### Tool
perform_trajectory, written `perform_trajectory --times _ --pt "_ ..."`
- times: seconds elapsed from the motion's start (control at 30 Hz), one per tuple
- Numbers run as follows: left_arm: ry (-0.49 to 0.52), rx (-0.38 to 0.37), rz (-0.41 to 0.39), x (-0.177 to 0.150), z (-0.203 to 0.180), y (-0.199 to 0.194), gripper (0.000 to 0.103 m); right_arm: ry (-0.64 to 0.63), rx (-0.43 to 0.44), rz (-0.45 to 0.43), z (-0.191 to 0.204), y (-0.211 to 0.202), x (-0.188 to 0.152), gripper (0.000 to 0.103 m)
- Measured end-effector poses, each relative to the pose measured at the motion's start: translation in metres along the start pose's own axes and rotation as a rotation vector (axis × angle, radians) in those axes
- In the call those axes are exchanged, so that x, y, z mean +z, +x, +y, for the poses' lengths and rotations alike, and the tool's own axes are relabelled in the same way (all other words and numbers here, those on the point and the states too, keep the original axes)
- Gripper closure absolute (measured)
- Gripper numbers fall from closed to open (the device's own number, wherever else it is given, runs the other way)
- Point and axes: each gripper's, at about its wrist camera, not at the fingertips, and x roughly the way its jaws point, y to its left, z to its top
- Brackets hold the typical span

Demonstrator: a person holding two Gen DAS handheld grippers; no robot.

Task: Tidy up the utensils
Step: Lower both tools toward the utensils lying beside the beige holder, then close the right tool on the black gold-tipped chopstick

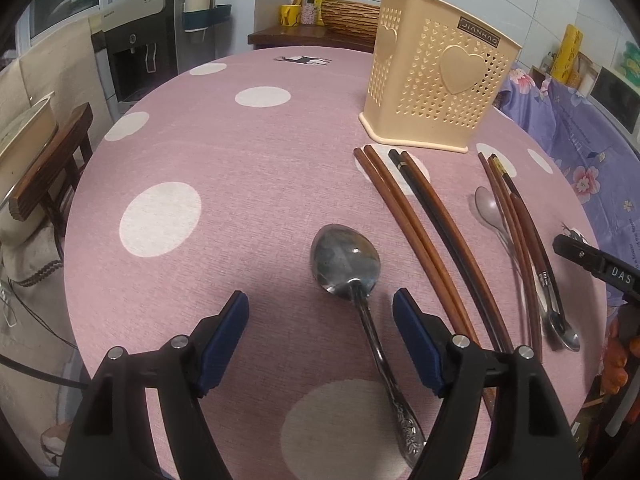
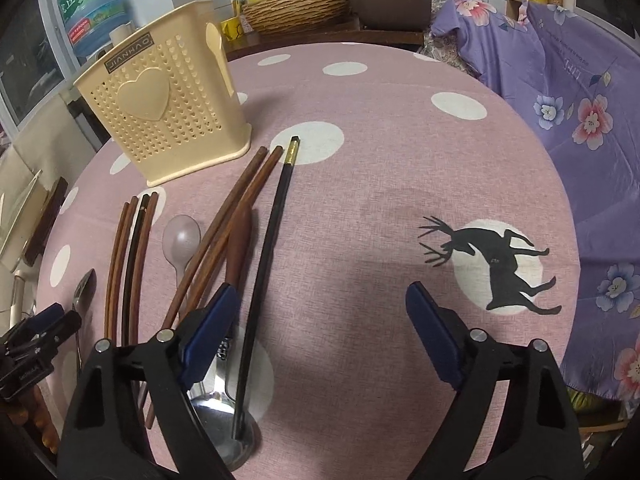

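Steel spoon (image 1: 346,260) flat on the pink dotted desk (image 1: 224,152), handle running between the left tongs (image 1: 320,312), spread wide and gripping nothing. Right tongs (image 2: 320,308) likewise wide apart, empty, over bare cloth beside a black chopstick (image 2: 264,264). Brown chopsticks (image 1: 404,220) and a pale plastic spoon (image 2: 182,240) lying loose near the upright cream holder (image 1: 436,76).

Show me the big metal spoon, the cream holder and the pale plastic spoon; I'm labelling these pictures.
Metal spoon (image 1: 346,258): left wrist view, on its bowl.
Cream holder (image 1: 436,80): left wrist view, on its front wall.
Plastic spoon (image 2: 182,238): right wrist view, on its bowl.
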Motion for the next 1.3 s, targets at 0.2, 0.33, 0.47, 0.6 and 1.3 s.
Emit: perform_trajectory --times 0.2,0.33,0.47,0.6,1.3 --pt "-0.030 -0.014 0.020 0.007 -0.003 0.004 0.033 -0.030 -0.018 -0.049 0.009 -0.009 -0.004 0.017" --pt "-0.032 -0.015 0.044 0.015 -0.008 0.010 0.036 -0.046 -0.017 -0.055 0.011 -0.010 -0.008 0.017" --pt "-0.013 -0.004 0.067 0.023 -0.010 0.015 0.039 -0.056 -0.015 -0.066 0.011 -0.013 -0.011 0.017" --pt "0.016 0.025 0.095 0.033 -0.013 0.022 0.045 -0.048 -0.006 -0.072 0.007 -0.014 -0.011 0.017" --pt "0.084 0.074 0.102 0.040 -0.024 0.030 0.080 -0.070 -0.004 -0.028 0.006 0.002 0.018 0.017"
